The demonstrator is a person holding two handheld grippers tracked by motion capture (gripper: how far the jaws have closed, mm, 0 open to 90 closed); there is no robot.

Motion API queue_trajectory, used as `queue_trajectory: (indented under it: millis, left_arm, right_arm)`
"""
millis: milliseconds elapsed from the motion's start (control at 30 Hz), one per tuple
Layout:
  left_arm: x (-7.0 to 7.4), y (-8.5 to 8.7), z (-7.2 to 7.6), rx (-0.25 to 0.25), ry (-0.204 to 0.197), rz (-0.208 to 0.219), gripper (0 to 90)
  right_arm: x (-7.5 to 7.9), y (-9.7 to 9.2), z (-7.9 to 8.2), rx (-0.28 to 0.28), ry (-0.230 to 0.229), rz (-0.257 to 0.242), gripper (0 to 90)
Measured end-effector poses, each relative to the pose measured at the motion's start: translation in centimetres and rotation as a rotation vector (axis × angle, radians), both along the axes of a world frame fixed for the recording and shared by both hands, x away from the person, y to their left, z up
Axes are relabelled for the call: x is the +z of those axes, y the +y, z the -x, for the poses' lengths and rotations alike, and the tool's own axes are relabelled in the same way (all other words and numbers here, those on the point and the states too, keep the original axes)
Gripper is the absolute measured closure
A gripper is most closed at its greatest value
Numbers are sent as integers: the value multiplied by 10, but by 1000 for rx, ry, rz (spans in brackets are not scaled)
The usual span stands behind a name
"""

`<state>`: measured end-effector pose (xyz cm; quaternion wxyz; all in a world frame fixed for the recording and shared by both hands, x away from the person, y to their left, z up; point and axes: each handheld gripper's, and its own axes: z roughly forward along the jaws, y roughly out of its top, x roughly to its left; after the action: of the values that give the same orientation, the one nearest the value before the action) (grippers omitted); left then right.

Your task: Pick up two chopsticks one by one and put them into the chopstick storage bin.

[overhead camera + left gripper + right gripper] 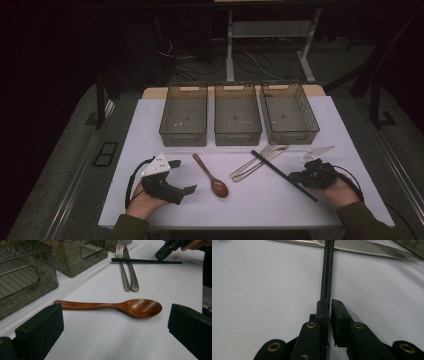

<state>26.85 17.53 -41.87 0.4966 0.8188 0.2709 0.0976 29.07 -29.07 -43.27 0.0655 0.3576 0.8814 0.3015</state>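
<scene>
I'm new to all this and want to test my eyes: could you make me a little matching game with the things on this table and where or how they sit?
Things:
1. wooden spoon
2. chopsticks
3. fork
4. left gripper

States:
A. lying across the metal cutlery, pinched at one end
B. open, holding nothing
C. alone on the white table, between the hands
D. beside a knife, under the black sticks

Pairs: 1-C, 2-A, 3-D, 4-B

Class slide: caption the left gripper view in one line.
Open left claw faces a wooden spoon; fork, knife and chopsticks beyond.
</scene>
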Motion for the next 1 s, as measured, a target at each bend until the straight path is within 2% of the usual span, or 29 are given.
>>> queue_trajectory:
  millis: [267,667,1000]
  left_arm:
    - [0,0,0,-2,1,-4,0]
    - [0,-1,0,-3,1,-5,0]
    - [-1,-1,1,-5,4,-6,0]
  right_arm:
    - [0,-2,0,-10,-14,10,829]
    - [-5,1,-1,-3,-23,60,829]
    - [-6,1,-1,-14,-18,56,839]
